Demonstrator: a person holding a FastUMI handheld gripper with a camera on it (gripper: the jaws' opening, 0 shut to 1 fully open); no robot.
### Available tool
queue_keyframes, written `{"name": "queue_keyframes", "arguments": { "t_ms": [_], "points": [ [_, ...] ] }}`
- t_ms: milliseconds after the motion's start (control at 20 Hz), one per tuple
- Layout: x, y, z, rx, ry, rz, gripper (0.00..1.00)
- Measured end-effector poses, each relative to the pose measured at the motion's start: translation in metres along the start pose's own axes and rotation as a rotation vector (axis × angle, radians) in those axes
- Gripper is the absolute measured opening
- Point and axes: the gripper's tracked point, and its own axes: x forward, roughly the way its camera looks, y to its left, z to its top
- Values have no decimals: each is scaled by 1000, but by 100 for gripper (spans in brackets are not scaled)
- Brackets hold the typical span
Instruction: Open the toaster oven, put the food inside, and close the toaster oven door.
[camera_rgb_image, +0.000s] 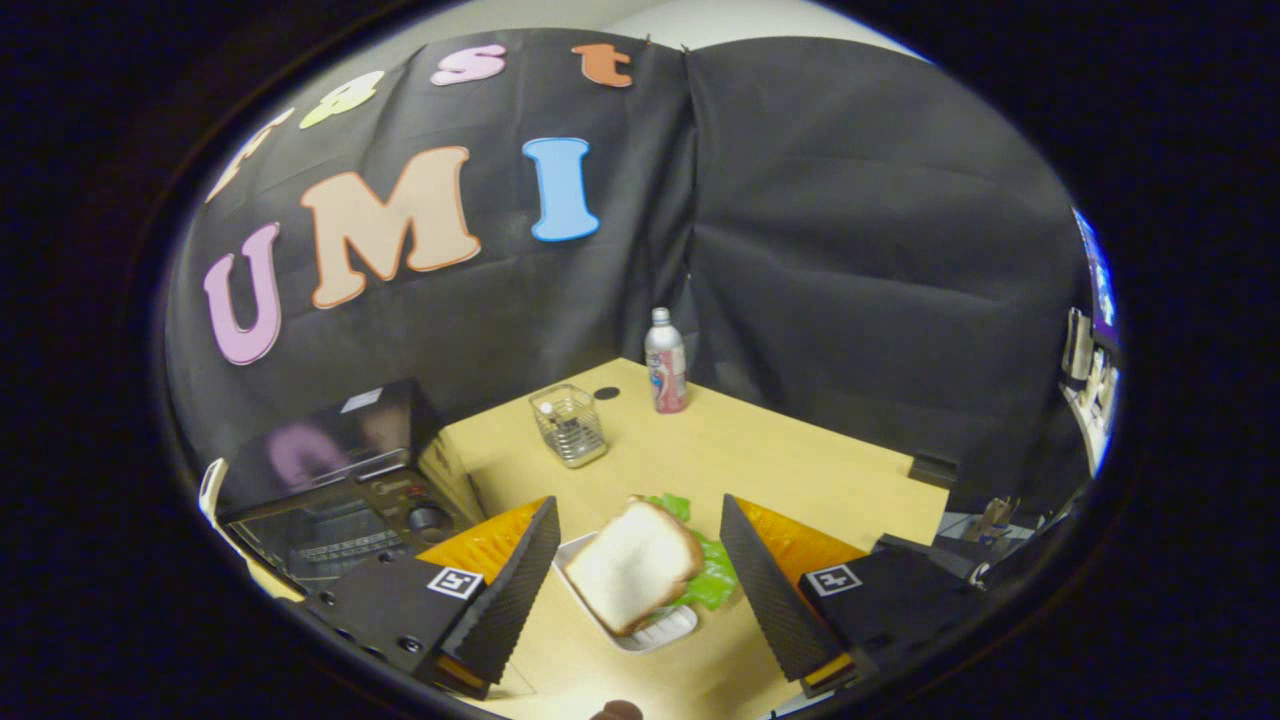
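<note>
A slice of white bread (632, 562) lies on green lettuce (712, 582) in a small white tray (660, 632) on the wooden table (800, 470). My gripper (640, 580) hovers over it, open, with the bread between the two fingers and neither finger touching it. The toaster oven (335, 500) stands at the table's left, beyond the left finger. It is dark, with a glass door, a rack seen through the glass, and knobs on its right side. Its door looks closed.
A clear glass holder (568, 424) stands mid-table beyond the bread. A bottle with a pink label (665, 362) stands at the far corner, next to a small dark disc (606, 393). Black cloth walls close in the back. A small black block (932, 468) sits on the right edge.
</note>
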Motion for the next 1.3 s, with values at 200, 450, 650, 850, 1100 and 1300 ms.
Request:
{"name": "queue_keyframes", "arguments": {
  "t_ms": [200,450,650,850,1100,1300],
  "points": [
    [23,-25,-26,57,75,-23,99],
    [53,-12,-65,146,200,82,99],
    [65,-1,-94,116,311,117,99],
    [65,10,-100,116,351,133,87],
    [59,24,-93,211,345,187,57],
    [52,23,-90,269,340,155,33]
  ]
}}
